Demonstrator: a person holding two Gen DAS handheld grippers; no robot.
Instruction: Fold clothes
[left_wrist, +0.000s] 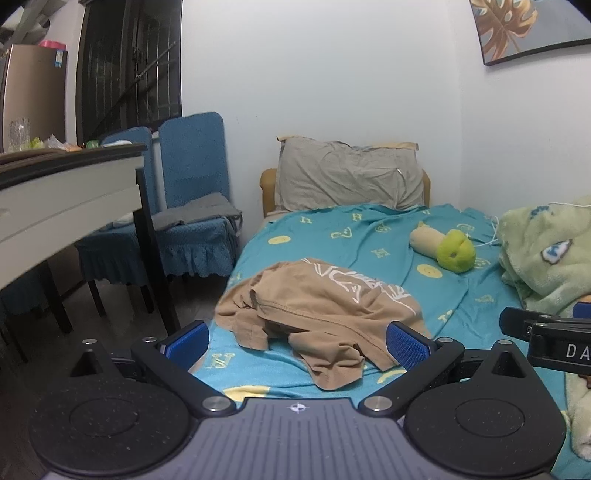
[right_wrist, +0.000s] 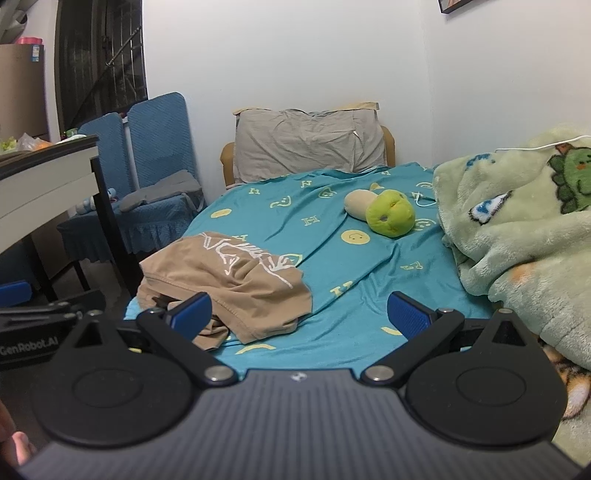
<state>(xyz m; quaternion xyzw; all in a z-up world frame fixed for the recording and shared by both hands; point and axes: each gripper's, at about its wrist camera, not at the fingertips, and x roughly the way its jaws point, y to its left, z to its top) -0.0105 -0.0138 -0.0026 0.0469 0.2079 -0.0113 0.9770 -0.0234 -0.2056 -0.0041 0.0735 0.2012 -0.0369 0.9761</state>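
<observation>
A crumpled tan T-shirt (left_wrist: 317, 306) with a white line print lies in a heap on the teal bedsheet (left_wrist: 351, 236) near the bed's front left edge. It also shows in the right wrist view (right_wrist: 229, 284). My left gripper (left_wrist: 297, 341) is open and empty, held just in front of the shirt's near edge. My right gripper (right_wrist: 299, 314) is open and empty, to the right of the shirt above bare sheet (right_wrist: 332, 258). The right gripper's body shows at the right edge of the left wrist view (left_wrist: 550, 339).
A green plush toy (right_wrist: 384, 212) and a grey pillow (right_wrist: 306, 144) lie further up the bed. A pale green fleece blanket (right_wrist: 517, 236) is bunched along the right side. Two blue chairs (left_wrist: 184, 206) and a table (left_wrist: 55, 192) stand left of the bed.
</observation>
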